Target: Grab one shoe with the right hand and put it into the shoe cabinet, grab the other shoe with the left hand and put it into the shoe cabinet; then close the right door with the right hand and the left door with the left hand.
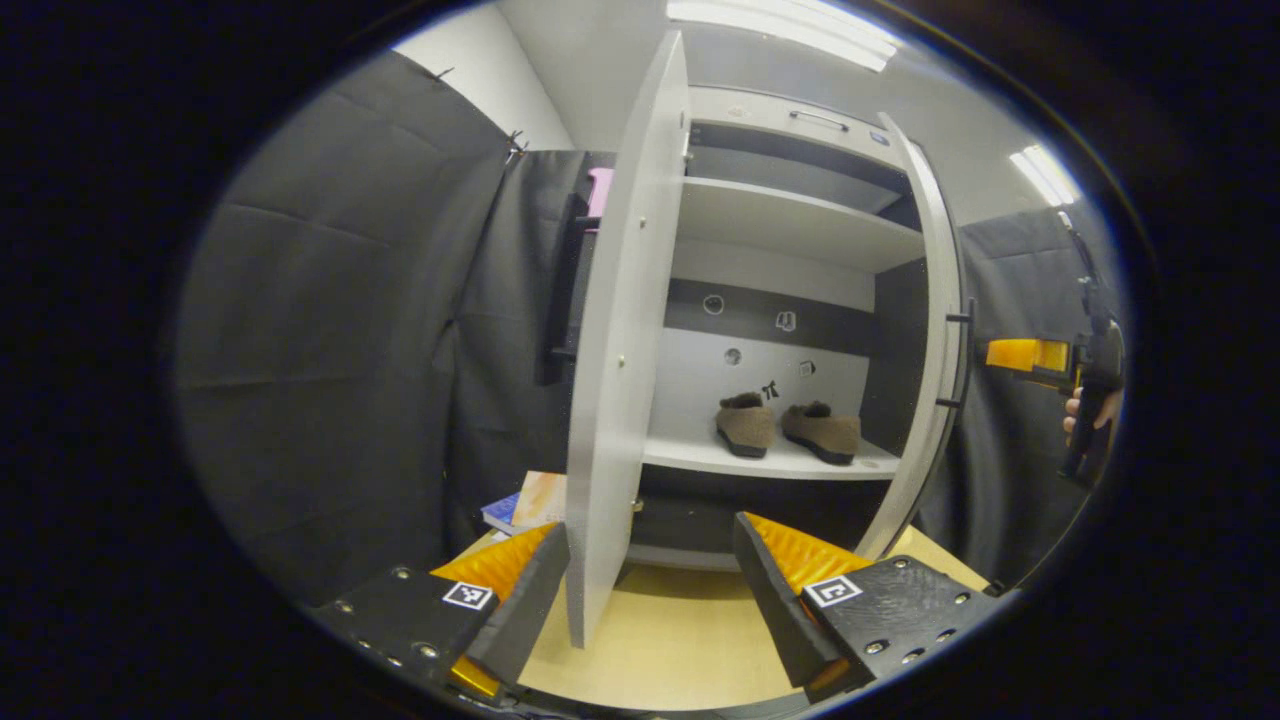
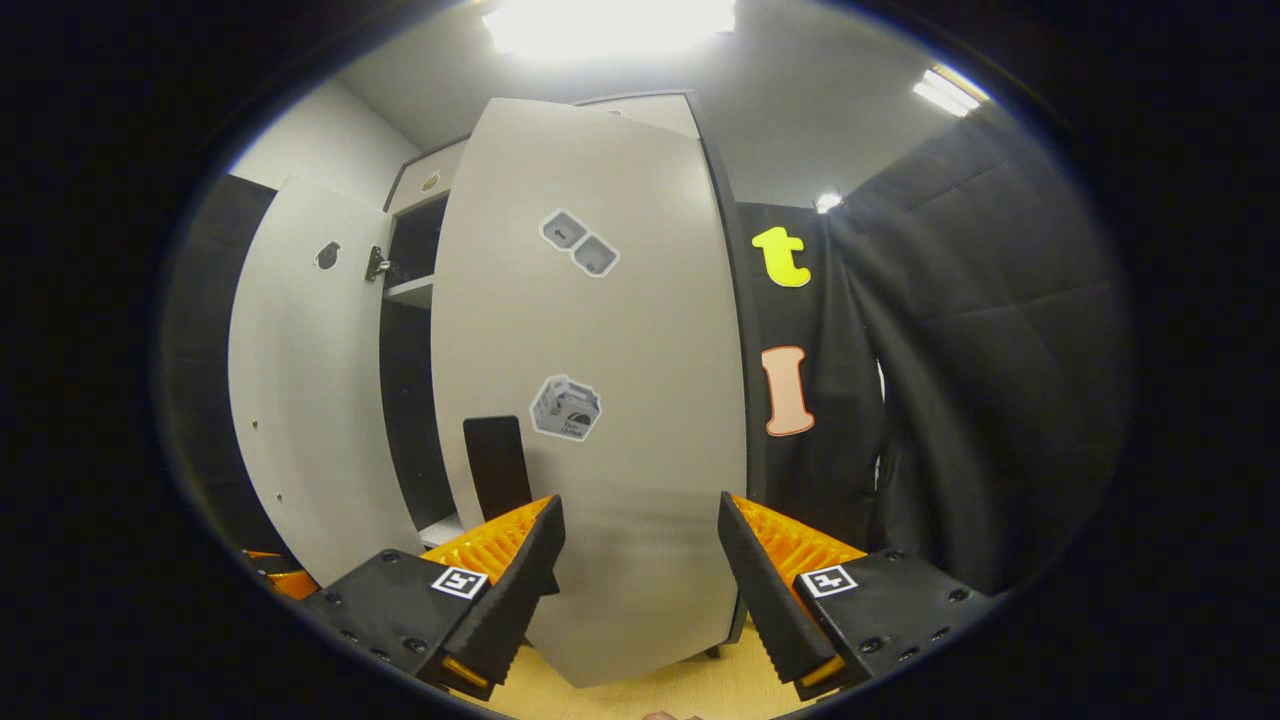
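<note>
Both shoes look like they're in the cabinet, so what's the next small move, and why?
Probably push the right door closed with the right gripper: both shoes sit on the shelf, both doors stand open, and that gripper, jaws open, already faces the door's outer side.

1. A recording booth, not a real home: black cloth (image 1: 330, 330) hangs as the walls on every side.
2. A grey shoe cabinet (image 1: 790, 225) stands on a pale wood floor (image 1: 690, 630), mocked up like a hallway.
3. Strip lights (image 1: 790, 25) glare from a plain white ceiling.
4. Stickers (image 2: 567, 408) dot the door (image 2: 600, 400).
</note>
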Available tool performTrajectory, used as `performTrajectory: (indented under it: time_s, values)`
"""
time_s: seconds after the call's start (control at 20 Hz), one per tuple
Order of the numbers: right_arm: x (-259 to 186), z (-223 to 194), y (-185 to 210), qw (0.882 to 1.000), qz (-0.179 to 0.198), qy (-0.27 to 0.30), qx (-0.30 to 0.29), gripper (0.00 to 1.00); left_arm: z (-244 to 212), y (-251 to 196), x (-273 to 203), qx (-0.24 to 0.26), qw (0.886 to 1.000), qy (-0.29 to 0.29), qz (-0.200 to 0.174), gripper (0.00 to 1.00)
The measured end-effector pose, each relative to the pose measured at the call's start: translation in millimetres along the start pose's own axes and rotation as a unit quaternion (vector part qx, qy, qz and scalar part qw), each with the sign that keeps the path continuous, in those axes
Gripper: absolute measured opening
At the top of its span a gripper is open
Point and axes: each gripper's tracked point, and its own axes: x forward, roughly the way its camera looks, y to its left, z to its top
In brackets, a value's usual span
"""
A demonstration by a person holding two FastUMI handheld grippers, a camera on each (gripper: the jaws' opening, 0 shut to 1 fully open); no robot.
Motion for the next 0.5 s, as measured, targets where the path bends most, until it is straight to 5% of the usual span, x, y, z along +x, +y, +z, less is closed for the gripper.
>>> performTrajectory:
  time_s: [0.5]
  values:
    - [-16,-50,25,0.999,-0.01,0.049,-0.006,0.94,39,113,6,0.017,0.996,-0.034,0.08,1.0]
